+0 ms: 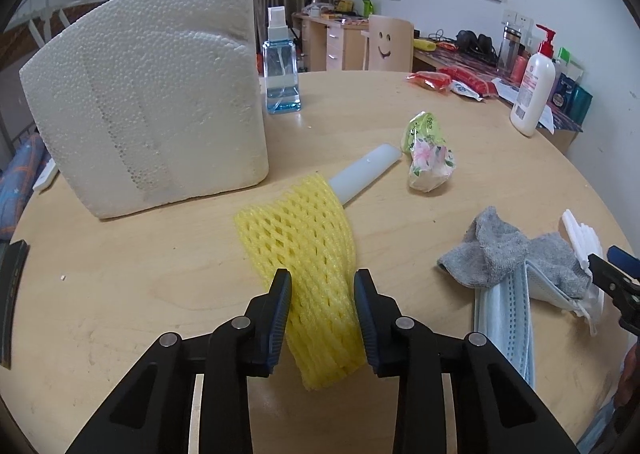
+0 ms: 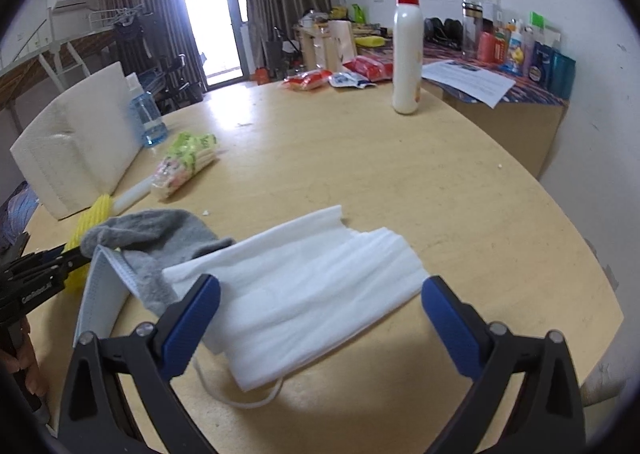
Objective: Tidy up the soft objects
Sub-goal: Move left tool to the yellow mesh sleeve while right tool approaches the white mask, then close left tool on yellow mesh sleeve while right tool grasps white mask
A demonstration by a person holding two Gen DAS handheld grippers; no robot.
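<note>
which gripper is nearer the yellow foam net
Left. The left gripper has its jaws on either side of the yellow foam net, pads at its edges. The right gripper is off to the side, open over the white mask.

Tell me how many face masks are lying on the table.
2. A white face mask lies flat between the open jaws of the right gripper. A blue face mask lies beside it, partly under the grey sock. More may be hidden beneath.
</note>
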